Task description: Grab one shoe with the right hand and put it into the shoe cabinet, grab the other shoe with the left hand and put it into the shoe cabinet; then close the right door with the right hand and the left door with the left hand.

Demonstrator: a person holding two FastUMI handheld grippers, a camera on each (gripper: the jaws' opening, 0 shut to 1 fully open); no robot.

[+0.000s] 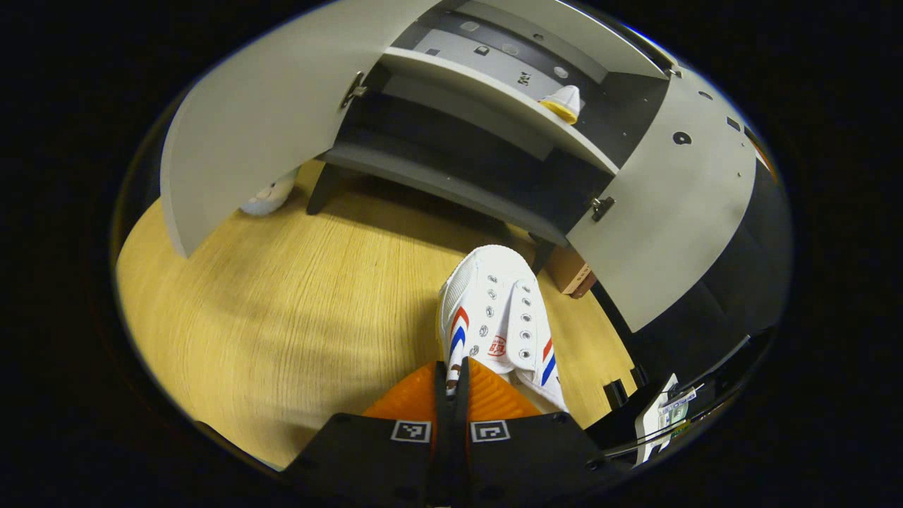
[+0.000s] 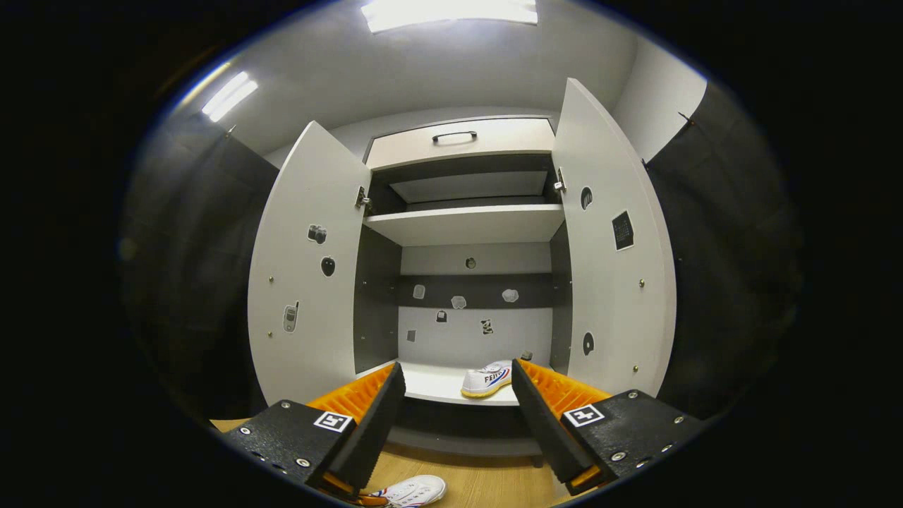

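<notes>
Second sneaker [image 1: 498, 317], white canvas with red and blue side stripes, hangs from my left gripper [image 1: 451, 384], toe pointing toward the shoe cabinet [image 1: 487, 162]. My left jaws are clenched on a thin edge at the shoe's heel end, so the hold is narrow and the whole length of the shoe hangs forward of it. It is above the wooden floor [image 1: 282, 296], in front of the cabinet and not yet inside.

First sneaker [image 2: 487, 379] already rests on the lower shelf [image 2: 434, 384], toward the right side. My right gripper [image 2: 457, 406] faces the open cabinet with its jaws spread apart, grasping nothing.

Left door [image 2: 303, 282] and right door [image 2: 610, 261] both stand wide open.

Risks, as I judge them: the thin pinch may let the shoe swing or slip free during the carry; the toe may catch the front edge of the shelf if I come in too low; setting it down too far right may knock the first sneaker. A shoe left overhanging the shelf edge would block the doors from closing.
</notes>
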